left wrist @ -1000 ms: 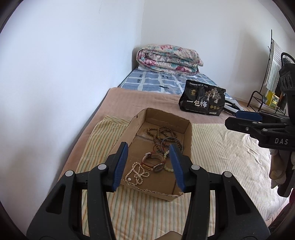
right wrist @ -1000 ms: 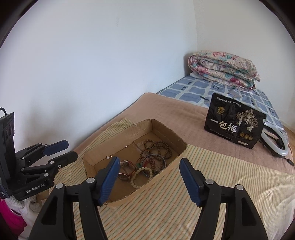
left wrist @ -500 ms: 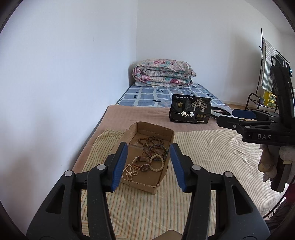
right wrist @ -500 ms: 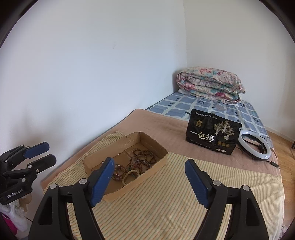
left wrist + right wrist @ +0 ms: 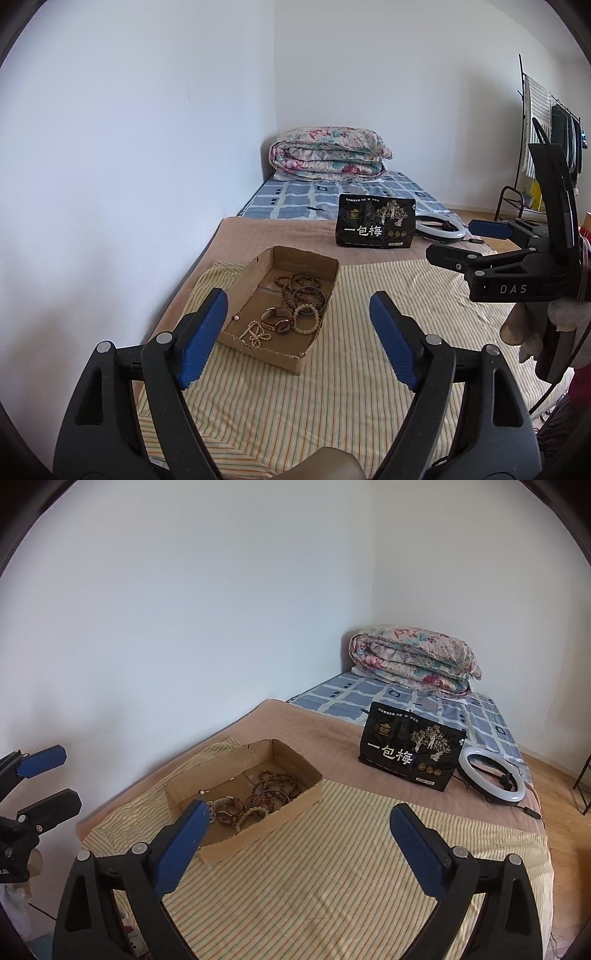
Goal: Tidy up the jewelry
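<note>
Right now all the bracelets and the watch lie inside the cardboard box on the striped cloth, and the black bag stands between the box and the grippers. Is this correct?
Not quite. The black bag stands beyond the cardboard box, on the far side from the grippers, as the right wrist view shows. The rest holds: the bracelets and the watch lie inside the box on the striped cloth.

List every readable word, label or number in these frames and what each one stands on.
"一包梅": large white characters on the black bag standing on the bed.
"DAS": on the body of the right gripper, seen in the left wrist view.
Small print and gold seals on the bag: too small to read.
Lettering on the left gripper: cut off, unreadable.
</note>
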`<action>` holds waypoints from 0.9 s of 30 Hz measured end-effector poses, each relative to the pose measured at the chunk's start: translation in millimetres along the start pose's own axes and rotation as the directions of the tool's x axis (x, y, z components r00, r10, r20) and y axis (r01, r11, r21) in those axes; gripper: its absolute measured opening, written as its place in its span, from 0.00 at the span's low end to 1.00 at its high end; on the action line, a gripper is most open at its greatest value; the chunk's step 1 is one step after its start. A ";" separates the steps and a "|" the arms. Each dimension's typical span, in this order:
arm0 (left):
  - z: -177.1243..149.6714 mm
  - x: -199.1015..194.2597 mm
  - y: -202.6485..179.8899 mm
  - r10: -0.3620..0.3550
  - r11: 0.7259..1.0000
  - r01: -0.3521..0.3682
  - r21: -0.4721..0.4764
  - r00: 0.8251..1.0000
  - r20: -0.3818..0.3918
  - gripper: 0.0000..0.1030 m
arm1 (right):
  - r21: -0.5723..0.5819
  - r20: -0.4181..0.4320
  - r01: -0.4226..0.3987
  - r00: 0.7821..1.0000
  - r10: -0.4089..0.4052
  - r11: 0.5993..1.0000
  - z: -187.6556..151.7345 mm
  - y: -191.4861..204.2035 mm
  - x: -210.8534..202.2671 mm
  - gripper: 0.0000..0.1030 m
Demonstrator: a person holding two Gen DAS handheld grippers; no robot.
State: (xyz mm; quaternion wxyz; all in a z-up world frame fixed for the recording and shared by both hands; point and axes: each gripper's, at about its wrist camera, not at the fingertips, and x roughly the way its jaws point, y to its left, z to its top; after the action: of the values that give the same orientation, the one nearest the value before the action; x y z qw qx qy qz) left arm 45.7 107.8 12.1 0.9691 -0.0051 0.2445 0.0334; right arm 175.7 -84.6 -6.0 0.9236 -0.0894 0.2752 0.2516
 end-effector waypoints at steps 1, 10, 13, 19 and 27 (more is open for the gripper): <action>-0.9 -0.4 -0.8 0.002 1.000 -0.002 -0.001 1.000 0.000 0.82 | 0.000 0.001 0.007 1.000 -0.007 1.000 -0.9 -0.9 -0.8 0.98; -6.8 1.4 0.7 0.015 1.000 -0.016 -0.026 1.000 -0.015 0.90 | -0.008 -0.002 0.047 0.999 -0.047 0.999 -8.2 -6.0 -4.1 1.00; -6.7 0.7 1.8 0.022 0.999 -0.023 -0.026 1.000 -0.007 0.96 | -0.006 -0.003 0.053 0.999 -0.053 0.999 -9.4 -7.2 -3.8 1.00; -7.2 -0.1 5.3 0.029 0.999 -0.029 -0.034 1.000 -0.007 0.97 | -0.005 -0.011 0.064 0.998 -0.064 0.998 -11.6 -8.7 -1.8 1.00; -9.0 -0.8 6.0 0.039 0.999 -0.040 -0.033 0.999 -0.015 0.97 | -0.006 -0.017 0.072 0.997 -0.073 0.997 -11.7 -9.2 -1.5 1.00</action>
State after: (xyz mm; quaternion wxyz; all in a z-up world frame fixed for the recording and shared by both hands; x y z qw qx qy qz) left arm 40.4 113.5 4.6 0.9662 -0.0167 0.2508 0.0567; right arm 173.9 -96.7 -14.7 0.9295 -0.1037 0.2791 0.2178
